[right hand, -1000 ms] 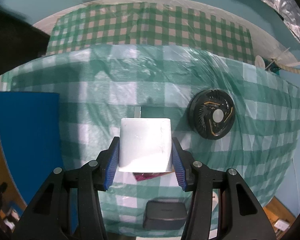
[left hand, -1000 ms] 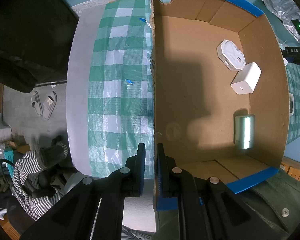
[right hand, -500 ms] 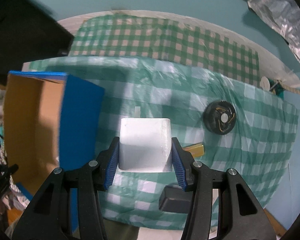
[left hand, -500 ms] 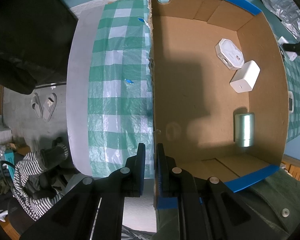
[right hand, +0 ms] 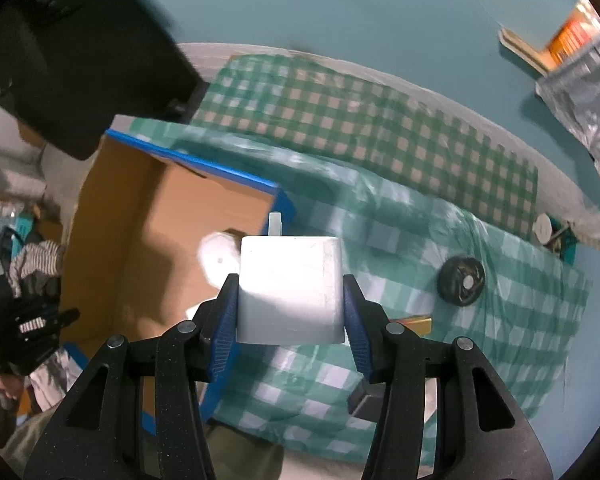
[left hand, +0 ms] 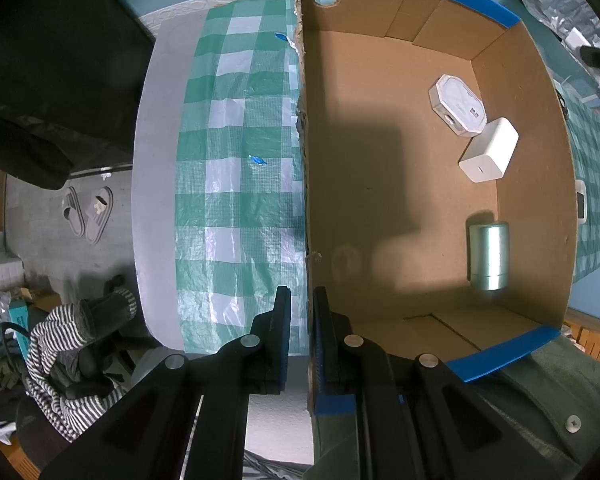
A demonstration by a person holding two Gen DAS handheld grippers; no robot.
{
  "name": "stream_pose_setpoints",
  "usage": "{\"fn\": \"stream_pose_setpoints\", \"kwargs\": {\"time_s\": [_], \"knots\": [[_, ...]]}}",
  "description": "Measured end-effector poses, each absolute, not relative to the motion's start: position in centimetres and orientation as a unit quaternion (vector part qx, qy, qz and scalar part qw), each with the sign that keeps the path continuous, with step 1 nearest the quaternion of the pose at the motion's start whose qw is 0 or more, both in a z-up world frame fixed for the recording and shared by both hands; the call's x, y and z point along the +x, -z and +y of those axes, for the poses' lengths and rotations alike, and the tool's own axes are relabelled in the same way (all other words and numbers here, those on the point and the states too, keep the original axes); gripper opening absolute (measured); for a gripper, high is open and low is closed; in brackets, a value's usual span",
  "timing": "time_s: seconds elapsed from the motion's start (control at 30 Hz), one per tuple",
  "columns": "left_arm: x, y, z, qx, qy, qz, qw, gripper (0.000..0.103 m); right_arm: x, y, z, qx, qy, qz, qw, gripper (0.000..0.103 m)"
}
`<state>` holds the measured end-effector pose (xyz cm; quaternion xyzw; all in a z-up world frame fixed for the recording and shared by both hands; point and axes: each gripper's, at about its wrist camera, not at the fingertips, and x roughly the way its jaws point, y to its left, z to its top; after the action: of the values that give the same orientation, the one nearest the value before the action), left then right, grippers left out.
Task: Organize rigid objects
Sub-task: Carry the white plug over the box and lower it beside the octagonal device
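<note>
The white charger block sits clamped between the right gripper's fingers, above the checked tablecloth beside the cardboard box, with a round black fan and a small gold bar lying near on the cloth. The left gripper has its fingers pinched together on the box's side wall. Inside lie an eight-sided white case, a white cube adapter and a silver cylinder; slippers rest on the floor beyond the table.
</note>
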<state>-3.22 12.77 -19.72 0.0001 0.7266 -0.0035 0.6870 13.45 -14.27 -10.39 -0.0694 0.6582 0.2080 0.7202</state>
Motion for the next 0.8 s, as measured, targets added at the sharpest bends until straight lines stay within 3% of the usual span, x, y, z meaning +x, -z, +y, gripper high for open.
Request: {"fn": "stream_pose_setpoints", "kwargs": {"time_s": [0.37,0.8], "knots": [[-3.4,19.9,12.7,-0.001,0.003,0.727,0.687,0.011,13.0,10.2,-9.6,-0.115,-0.254,0.649,0.708,0.05],[-3.5,19.8,12.8,0.0,0.006,0.727,0.686,0.011,12.7,14.6,-5.2,-0.197,-0.272,0.659,0.672,0.05]]}}
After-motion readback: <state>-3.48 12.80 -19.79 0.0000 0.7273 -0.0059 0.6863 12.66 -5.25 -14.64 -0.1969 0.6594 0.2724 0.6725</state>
